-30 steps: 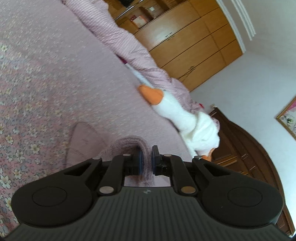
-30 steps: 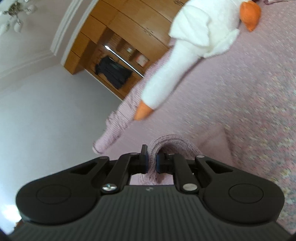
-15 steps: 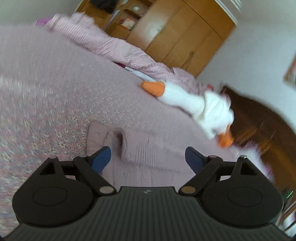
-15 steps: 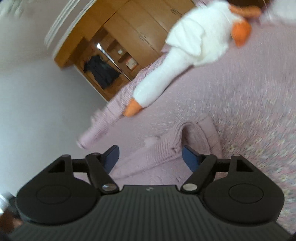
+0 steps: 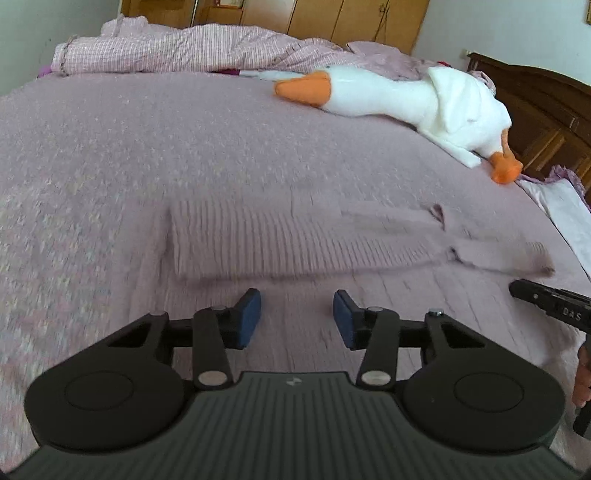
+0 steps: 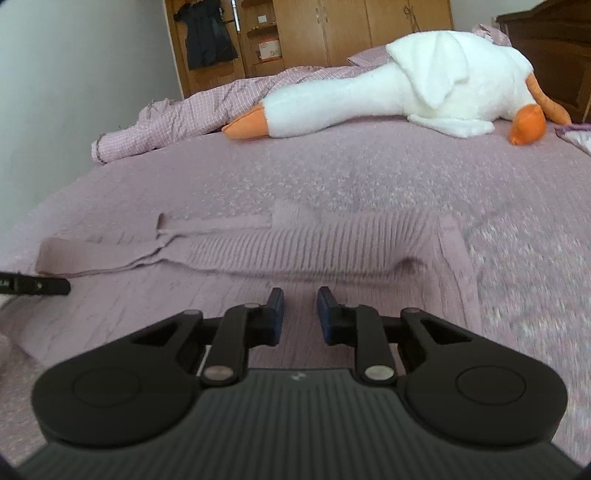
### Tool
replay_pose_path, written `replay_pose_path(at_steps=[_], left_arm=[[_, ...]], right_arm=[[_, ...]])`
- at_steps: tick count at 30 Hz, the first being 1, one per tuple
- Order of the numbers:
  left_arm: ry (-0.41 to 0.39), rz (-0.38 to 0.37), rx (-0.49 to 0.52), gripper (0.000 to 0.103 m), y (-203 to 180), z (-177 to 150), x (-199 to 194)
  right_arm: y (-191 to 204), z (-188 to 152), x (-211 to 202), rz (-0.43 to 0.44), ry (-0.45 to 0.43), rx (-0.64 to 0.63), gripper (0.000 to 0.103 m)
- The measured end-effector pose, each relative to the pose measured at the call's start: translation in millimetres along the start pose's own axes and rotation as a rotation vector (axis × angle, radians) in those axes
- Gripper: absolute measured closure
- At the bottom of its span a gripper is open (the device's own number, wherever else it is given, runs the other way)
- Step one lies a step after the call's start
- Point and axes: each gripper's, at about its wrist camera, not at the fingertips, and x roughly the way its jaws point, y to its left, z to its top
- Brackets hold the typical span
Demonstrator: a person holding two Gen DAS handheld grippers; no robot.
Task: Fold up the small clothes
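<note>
A mauve ribbed knit garment [image 5: 295, 240] lies flat on the pink bedspread [image 5: 110, 147], folded over into a long band with a sleeve end trailing to the right. In the right wrist view the same garment [image 6: 314, 247] stretches across, its sleeve end at the left. My left gripper [image 5: 296, 314] hovers just short of the fold's near edge, open and empty. My right gripper [image 6: 301, 308] is also open, its jaws closer together, with nothing between them. Each gripper's tip shows at the edge of the other's view: the right gripper [image 5: 546, 306] and the left gripper [image 6: 37, 286].
A white plush goose [image 5: 406, 96] with orange beak and feet lies across the far side of the bed. A rumpled checked duvet [image 5: 166, 48] sits behind it. A dark wooden headboard [image 5: 546, 99] and a pillow [image 5: 565, 210] are at the right, wardrobes [image 6: 332, 33] beyond.
Both grippers, shut on the lifted garment a second ago, opened and let it go. They have drawn back, and the garment now lies folded flat. The right jaws have narrowed.
</note>
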Motion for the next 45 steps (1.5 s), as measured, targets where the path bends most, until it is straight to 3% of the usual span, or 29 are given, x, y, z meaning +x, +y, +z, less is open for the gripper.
replay_pose_path(at_steps=[6, 9, 12, 15, 19, 27, 30, 33, 39, 42, 45], left_arm=[[-0.044, 0.035, 0.008, 0.050, 4, 45, 33], [-0.101, 0.068, 0.024, 0.050, 2, 63, 33], [-0.121, 0.048, 0.022, 0.049, 3, 67, 22], [-0.121, 0.061, 0.067, 0.049, 1, 61, 8], [-0.101, 0.088, 0.105, 0.039, 2, 41, -15], [-0.098, 0.091, 0.107, 0.031, 4, -14, -70], [-0.116, 0.083, 0.102, 0.022, 3, -30, -85], [-0.124, 0.062, 0.099, 0.022, 1, -43, -91], [-0.108, 0.052, 0.078, 0.022, -2, -52, -85], [-0.121, 0.047, 0.067, 0.022, -3, -56, -83], [-0.113, 0.055, 0.071, 0.022, -3, -57, -82]], right_arm=[[-13, 38, 39, -0.067, -0.028, -0.005, 0.080], [-23, 51, 44, -0.090, -0.065, 0.057, 0.079], [-30, 48, 35, -0.075, -0.077, 0.093, 0.079], [-31, 36, 15, -0.075, -0.080, 0.087, 0.078], [-40, 12, -16, -0.062, -0.068, 0.082, 0.069], [-56, -12, -58, -0.074, -0.038, 0.141, 0.069], [-60, -19, -71, -0.060, -0.047, 0.158, 0.068], [-68, -25, -75, -0.053, -0.040, 0.192, 0.056], [-94, -27, -70, -0.017, -0.020, 0.281, 0.055], [-113, -26, -63, 0.021, -0.017, 0.364, 0.043], [-136, -26, -51, 0.089, 0.007, 0.474, 0.043]])
